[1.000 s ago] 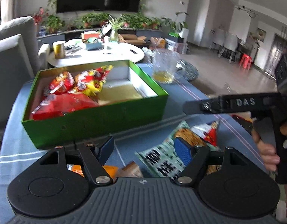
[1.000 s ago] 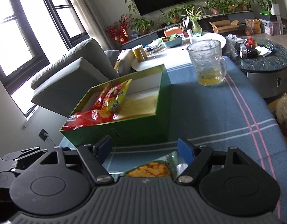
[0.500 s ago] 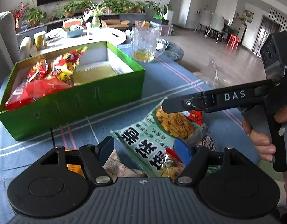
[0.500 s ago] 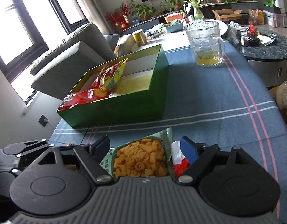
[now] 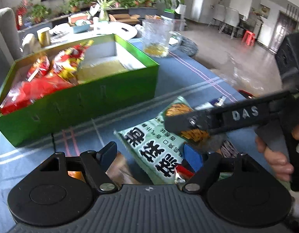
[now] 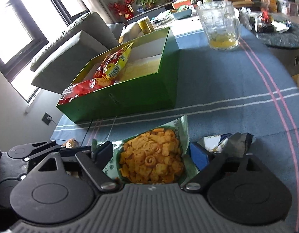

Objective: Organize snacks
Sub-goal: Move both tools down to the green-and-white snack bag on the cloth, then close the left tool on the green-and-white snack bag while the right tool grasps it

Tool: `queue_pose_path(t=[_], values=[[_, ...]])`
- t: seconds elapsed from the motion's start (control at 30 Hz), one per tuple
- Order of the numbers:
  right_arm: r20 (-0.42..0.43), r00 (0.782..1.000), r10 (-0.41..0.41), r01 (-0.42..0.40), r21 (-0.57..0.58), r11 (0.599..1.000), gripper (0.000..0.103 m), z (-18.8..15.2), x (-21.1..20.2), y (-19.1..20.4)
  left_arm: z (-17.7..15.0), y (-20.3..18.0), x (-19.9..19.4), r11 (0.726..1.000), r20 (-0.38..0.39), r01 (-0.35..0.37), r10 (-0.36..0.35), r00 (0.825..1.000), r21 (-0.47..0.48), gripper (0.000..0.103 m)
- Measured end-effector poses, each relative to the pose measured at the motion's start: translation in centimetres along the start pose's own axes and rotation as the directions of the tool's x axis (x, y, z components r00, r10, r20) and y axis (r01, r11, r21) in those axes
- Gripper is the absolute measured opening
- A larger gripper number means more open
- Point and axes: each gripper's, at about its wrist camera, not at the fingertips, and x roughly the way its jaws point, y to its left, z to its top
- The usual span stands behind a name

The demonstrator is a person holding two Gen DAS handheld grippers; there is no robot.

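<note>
A green-and-white snack bag printed with orange crisps lies on the blue tablecloth in front of the green box. My left gripper straddles its near end. Its jaws are opening and the pads stand off the bag. My right gripper straddles the bag from the other end, open, with the bag's edges close to both pads. One right finger crosses over the bag in the left wrist view. The box holds red bags and a yellow-red bag.
More packets lie around the bag: a brown one on the left and a silver-blue one on the right. A glass mug stands behind the box. A hand holds the right gripper's handle. A grey sofa flanks the table.
Both grippers have tipped down toward the bag. It now sits between the left fingers instead of to their right, and far more of it shows between the right fingers.
</note>
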Motion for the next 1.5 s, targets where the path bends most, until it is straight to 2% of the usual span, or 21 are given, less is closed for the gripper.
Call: queue_pose_path(t=[0.13, 0.33, 0.6, 0.77, 1.03, 1.1, 1.27, 1.5], values=[[-0.007, 0.999, 0.037, -0.037, 0.058, 0.998, 0.067, 0.3, 0.6, -0.3, 0.7, 1.0, 0.5, 0.997, 0.013, -0.08, 0.08, 0.997, -0.017, 0.074], [0.005, 0.998, 0.058, -0.058, 0.093, 0.994, 0.067, 0.4, 0.8, -0.6, 0.8, 2.1, 0.4, 0.995, 0.012, -0.087, 0.088, 0.996, -0.041, 0.073], [0.027, 0.999, 0.036, -0.039, 0.119, 0.992, 0.067, 0.5, -0.1, -1.3, 1.2, 2.1, 0.5, 0.997, 0.008, -0.039, 0.04, 0.999, -0.065, 0.073], [0.013, 1.0, 0.022, -0.023, 0.125, 0.992, 0.067, 0.6, 0.6, -1.5, 1.1, 1.4, 1.4, 0.999, -0.018, -0.035, 0.035, 0.999, -0.025, 0.073], [0.012, 1.0, 0.028, -0.029, 0.098, 0.995, 0.068, 0.9, 1.5, -0.8, 1.3, 1.8, 2.4, 0.998, -0.031, 0.005, -0.007, 1.0, -0.068, 0.073], [0.009, 0.999, 0.04, -0.041, 0.091, 0.995, 0.067, 0.9, 1.6, -0.7, 1.3, 1.6, 2.3, 0.998, -0.024, 0.018, -0.02, 1.0, -0.065, 0.066], [0.017, 0.999, 0.042, -0.043, 0.053, 0.998, 0.067, 0.8, 1.4, 0.0, 1.4, 0.8, 1.4, 1.0, 0.008, -0.003, 0.003, 1.0, -0.028, 0.065], [0.07, 0.997, 0.046, -0.048, 0.028, 0.998, 0.067, 0.8, -0.3, 0.8, 1.6, 0.7, -0.7, 0.999, 0.07, 0.002, 0.001, 0.998, -0.043, 0.064]])
